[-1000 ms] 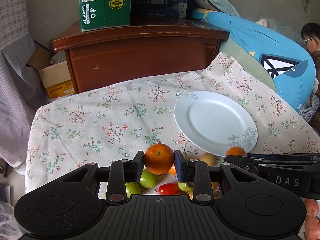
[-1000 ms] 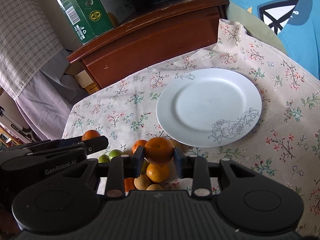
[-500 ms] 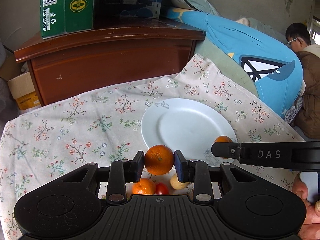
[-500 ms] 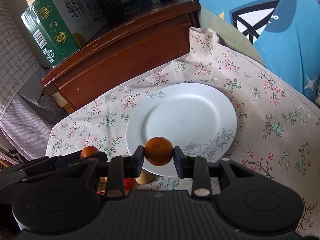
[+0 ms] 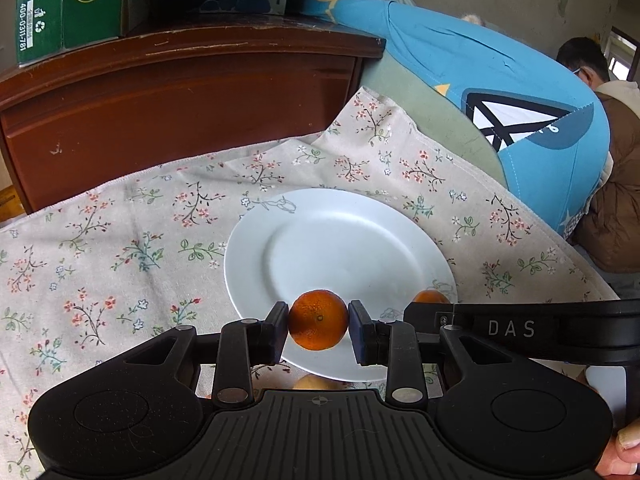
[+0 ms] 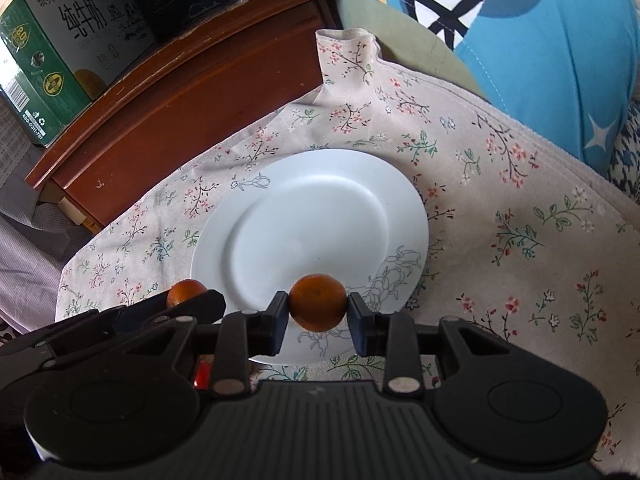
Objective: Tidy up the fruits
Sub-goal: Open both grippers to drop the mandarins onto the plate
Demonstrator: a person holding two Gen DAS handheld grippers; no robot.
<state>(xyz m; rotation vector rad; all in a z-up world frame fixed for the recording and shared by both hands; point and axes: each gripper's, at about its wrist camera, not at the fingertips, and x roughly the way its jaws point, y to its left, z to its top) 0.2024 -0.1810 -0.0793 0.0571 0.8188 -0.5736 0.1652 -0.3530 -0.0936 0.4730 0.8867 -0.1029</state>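
My left gripper (image 5: 318,326) is shut on an orange (image 5: 318,325) and holds it over the near rim of a white plate (image 5: 340,240) on the floral cloth. My right gripper (image 6: 318,309) is shut on a second orange (image 6: 318,307), also over the plate's (image 6: 312,216) near rim. The right gripper's orange shows at the right in the left wrist view (image 5: 430,297). The left gripper's orange shows at the left in the right wrist view (image 6: 186,291). The plate holds nothing. A yellowish fruit (image 5: 316,383) peeks out under my left gripper.
A brown wooden cabinet (image 5: 180,92) stands behind the table with a green carton (image 5: 76,4) on top. A blue cushion (image 5: 500,92) and a seated person (image 5: 600,152) are at the right. A red fruit (image 6: 202,374) lies below the right gripper.
Both grippers have carried their oranges forward from the fruit pile to above the plate's near rim. The pile has dropped almost out of view.
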